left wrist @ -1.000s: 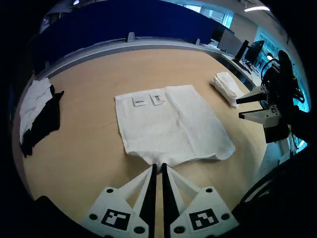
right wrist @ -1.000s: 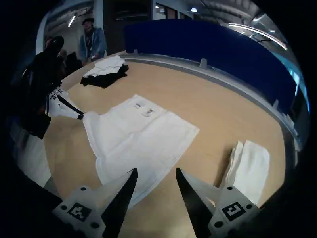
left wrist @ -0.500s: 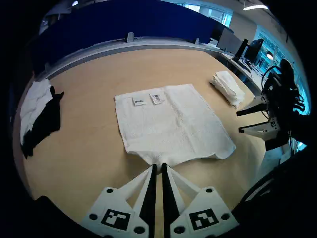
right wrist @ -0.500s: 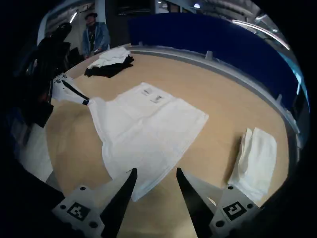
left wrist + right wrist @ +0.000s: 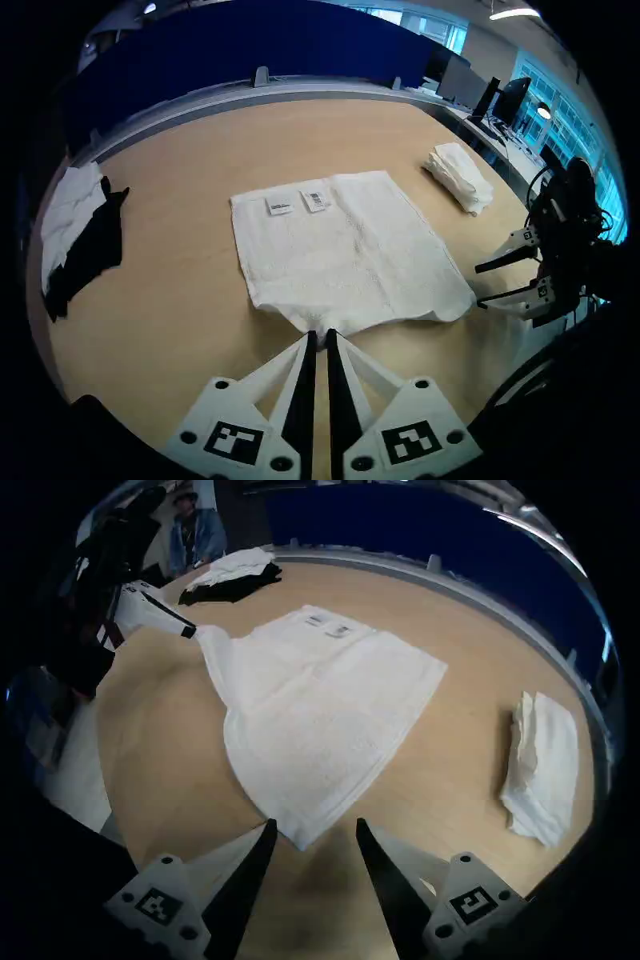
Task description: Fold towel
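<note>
Left gripper view: the left claw [image 5: 320, 338] is pinched tight on the near edge of the towel [image 5: 344, 248], a nubby white terry rectangle lying on the smooth tan table [image 5: 176, 272]. The right claw [image 5: 314, 832] gapes wide, holding nothing, with the towel's pointy corner just ahead. The pinched bit itself is hidden.

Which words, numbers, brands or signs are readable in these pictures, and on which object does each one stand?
No text can be read here.
Two small labels on the white towel: there is print, but it is too small and blurred to read.
Square markers on the left gripper and the right gripper: black-and-white patterns, no letters or numbers.
</note>
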A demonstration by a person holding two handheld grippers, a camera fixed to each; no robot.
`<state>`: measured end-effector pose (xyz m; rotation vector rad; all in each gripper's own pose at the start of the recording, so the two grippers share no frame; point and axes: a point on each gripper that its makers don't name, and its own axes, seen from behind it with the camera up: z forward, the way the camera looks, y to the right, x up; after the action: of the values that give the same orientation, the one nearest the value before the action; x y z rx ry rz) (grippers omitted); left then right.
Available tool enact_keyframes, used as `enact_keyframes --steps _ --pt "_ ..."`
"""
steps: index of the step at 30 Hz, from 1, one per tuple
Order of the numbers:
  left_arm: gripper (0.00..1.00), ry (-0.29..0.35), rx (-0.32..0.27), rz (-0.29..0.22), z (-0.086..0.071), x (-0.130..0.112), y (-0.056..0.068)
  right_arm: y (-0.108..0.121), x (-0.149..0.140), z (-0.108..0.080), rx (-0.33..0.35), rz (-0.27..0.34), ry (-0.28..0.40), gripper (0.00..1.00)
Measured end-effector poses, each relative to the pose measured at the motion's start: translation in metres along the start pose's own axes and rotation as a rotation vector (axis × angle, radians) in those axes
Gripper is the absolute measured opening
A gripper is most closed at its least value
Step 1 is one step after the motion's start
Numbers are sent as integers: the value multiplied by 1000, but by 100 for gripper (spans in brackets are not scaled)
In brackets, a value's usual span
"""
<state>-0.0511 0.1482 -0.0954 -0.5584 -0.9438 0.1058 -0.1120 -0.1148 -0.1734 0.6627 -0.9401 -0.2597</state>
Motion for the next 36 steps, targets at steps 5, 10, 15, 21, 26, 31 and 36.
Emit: enact_keyframes --steps 5,10,15,21,26,31,36 --pt "9 1 0 1 0 0 -1 -4 -8 3 1 -13 -14 76" --pt "9 1 0 2 0 0 0 -6 -10 4 5 -21 -23 72" --pt "9 1 0 1 -1 0 0 -8 -14 6 11 -21 -35 60" --pt "9 2 -2 4 0 0 1 -4 -15 8 -1 -14 -35 35" --pt "9 3 -5 8 1 1 2 -5 -16 9 9 0 -36 16" --pt "9 3 -6 7 1 1 2 -7 -16 8 20 4 -36 4" --pt "9 3 -6 9 0 -1 3 -7 -15 6 30 8 -35 2"
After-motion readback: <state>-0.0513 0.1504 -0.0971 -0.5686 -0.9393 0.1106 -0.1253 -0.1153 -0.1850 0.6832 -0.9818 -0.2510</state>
